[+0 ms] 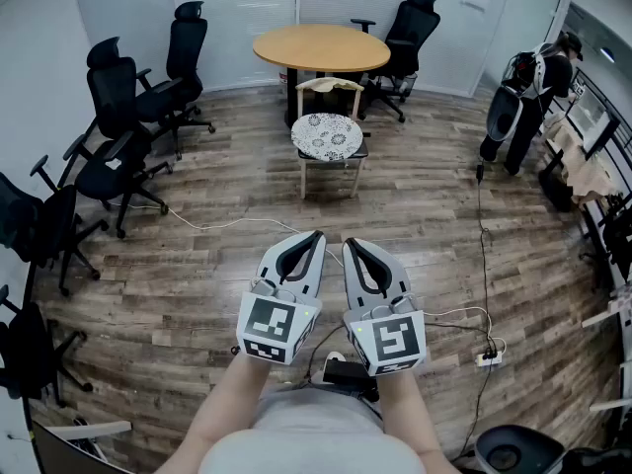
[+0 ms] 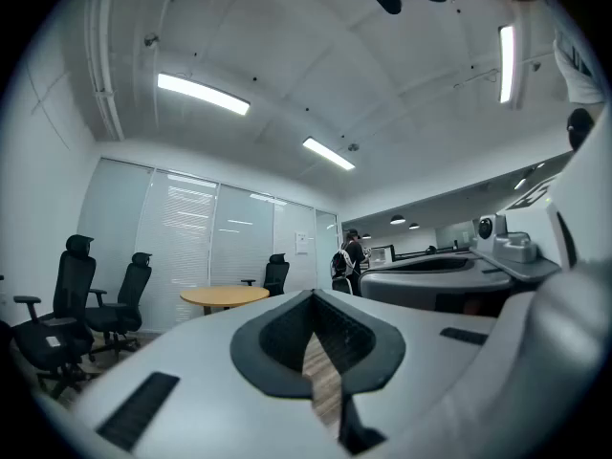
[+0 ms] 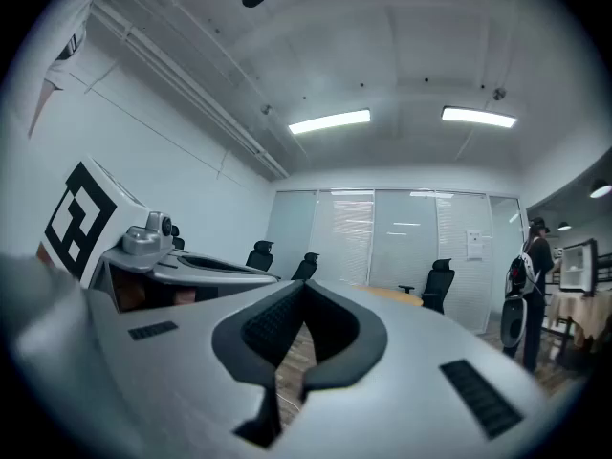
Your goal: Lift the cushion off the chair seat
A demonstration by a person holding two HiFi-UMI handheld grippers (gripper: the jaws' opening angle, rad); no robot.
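Note:
A round cushion (image 1: pixel 329 134) with a dark floral pattern lies on the seat of a light wooden chair (image 1: pixel 303 176) far ahead in the head view, just in front of a round wooden table (image 1: pixel 321 47). My left gripper (image 1: pixel 317 234) and right gripper (image 1: pixel 349 242) are held side by side close to my body, well short of the chair. Both point level toward it with their jaws shut and nothing between them. In the left gripper view the left gripper (image 2: pixel 312 295) hides the chair. The right gripper (image 3: pixel 304 286) does the same in its own view.
Several black office chairs (image 1: pixel 123 102) line the left wall and one more (image 1: pixel 410 28) stands behind the table. A person with a backpack (image 1: pixel 538 77) stands at desks on the right. A white cable (image 1: pixel 212 225) and a power strip (image 1: pixel 487 357) lie on the wood floor.

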